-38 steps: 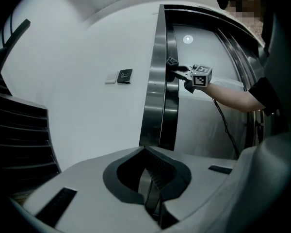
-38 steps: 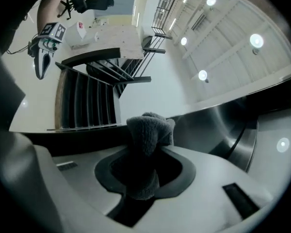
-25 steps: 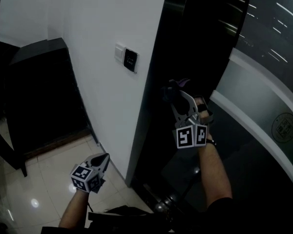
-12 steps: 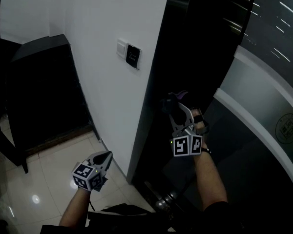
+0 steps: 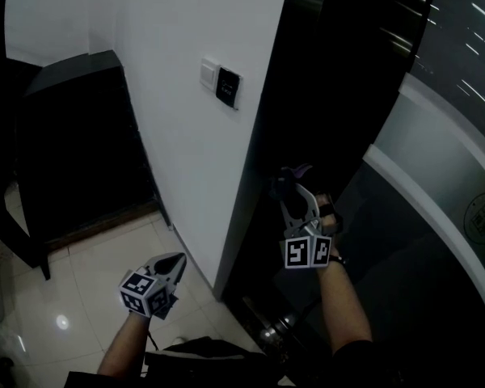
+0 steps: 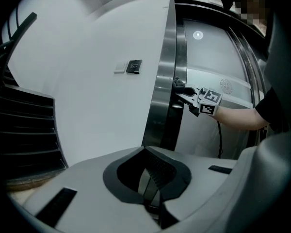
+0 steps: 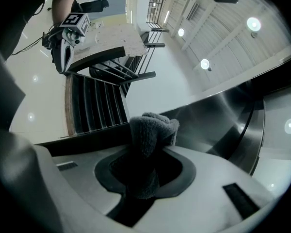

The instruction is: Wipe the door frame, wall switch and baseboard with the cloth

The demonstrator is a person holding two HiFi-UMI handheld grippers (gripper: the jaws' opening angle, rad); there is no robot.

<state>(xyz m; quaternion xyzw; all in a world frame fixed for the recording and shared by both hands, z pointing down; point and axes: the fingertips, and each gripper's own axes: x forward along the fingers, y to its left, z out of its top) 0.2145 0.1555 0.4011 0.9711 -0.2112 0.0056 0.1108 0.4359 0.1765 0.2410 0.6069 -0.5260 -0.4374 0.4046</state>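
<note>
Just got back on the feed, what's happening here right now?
A person is working with a gripper in each hand. The right gripper is shut on a gray cloth and holds it at the dark metal door frame. The left gripper hangs low over the floor by the wall, jaws together and empty. The wall switch sits higher up on the white wall, with nothing touching it.
</note>
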